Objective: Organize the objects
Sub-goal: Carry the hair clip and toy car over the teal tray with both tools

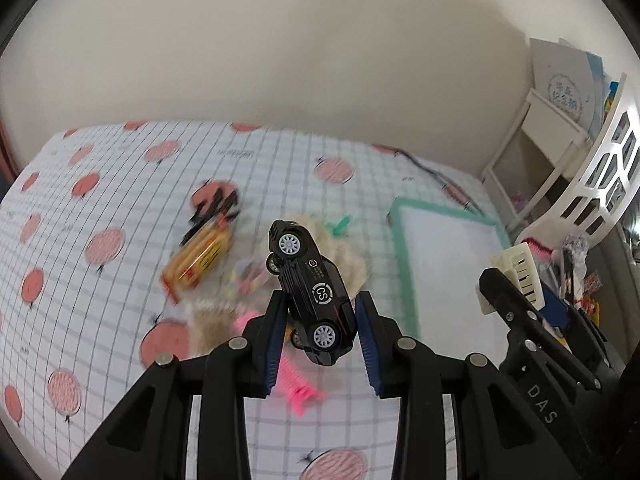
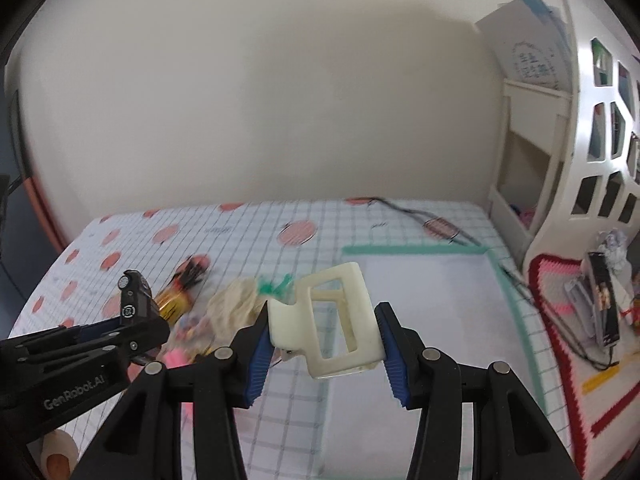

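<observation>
Between the blue pads of the left tool [image 1: 320, 332] a black toy car [image 1: 310, 292] is held clenched, lifted above the bench [image 1: 80, 320]. The car is tilted steeply, its nose pointing up and away from the tool, and one side with two grey wheels is turned toward the camera. It is judged to be light and stiff, with a smooth glossy shell that may slip; the hold is taken low on the body, near the rear wheel, so a turning of the car in the pads is possible.

The right tool [image 2: 324, 336] is closed on a cream hair claw clip [image 2: 340, 320], which is also carried in the air. The clip is judged to be hard plastic, light, and hollow in its frame. It is gripped across its broad sides, and strong pressure could open its spring or crack the thin bars.

Below and just beyond the left tool, a pink comb-like clip [image 1: 296, 380] is lying on the checked cloth. Farther ahead, a cream fluffy thing [image 1: 344, 256], a green small clip [image 1: 340, 226] and a yellow packet [image 1: 200, 260] are seen, blurred. To the right of both tools, a white board with green edge [image 2: 420, 300] is lying flat. Far right, a white shelf unit [image 2: 600, 140] is standing.
</observation>
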`<state>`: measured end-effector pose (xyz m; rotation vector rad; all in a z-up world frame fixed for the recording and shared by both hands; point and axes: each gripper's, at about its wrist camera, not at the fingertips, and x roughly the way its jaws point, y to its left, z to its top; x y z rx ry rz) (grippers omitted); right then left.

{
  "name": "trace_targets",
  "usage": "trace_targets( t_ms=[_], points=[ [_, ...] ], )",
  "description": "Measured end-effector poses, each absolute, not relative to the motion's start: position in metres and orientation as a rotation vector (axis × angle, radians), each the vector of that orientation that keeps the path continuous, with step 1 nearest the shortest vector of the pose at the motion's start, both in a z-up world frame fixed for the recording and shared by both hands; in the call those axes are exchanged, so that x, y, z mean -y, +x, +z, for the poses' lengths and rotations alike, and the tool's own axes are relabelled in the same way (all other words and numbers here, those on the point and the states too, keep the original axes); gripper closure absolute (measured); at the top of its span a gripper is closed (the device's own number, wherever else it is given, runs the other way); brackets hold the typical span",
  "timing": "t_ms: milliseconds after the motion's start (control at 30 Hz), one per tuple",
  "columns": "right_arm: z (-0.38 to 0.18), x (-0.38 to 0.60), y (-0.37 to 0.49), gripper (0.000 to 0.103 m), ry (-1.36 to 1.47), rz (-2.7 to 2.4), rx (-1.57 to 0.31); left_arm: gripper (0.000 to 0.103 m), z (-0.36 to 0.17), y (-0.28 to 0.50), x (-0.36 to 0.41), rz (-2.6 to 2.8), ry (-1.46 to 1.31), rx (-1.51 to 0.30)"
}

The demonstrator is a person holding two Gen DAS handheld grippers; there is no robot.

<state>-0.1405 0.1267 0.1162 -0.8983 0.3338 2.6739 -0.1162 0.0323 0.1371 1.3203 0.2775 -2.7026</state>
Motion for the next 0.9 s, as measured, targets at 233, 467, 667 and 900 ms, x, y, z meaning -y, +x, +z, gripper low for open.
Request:
trace_targets(
  t_ms=[233, 467, 667, 900],
  points=[
    [0.124, -0.178, -0.147, 0.051, -0.850, 2.600, -0.356, 0.067, 0.146, -0.156, -0.076, -2.762, 1.306, -0.237],
    [0.115, -0.222, -0.147, 0.051, -0.851, 2.536, -0.363, 0.067, 0.141, -0.191, -0.117, -2.815, 1.330, -0.196],
    [0.093, -0.250, -0.152, 0.051, -0.898, 2.484, -0.383, 0.067, 0.122, -0.215, -0.142, -2.823, 1.384, -0.180],
    [0.061, -0.275, -0.153, 0.051, -0.974, 2.400, -0.435, 0.067, 0.100, -0.238, -0.159, -2.822, 1.442, -0.136]
  ],
)
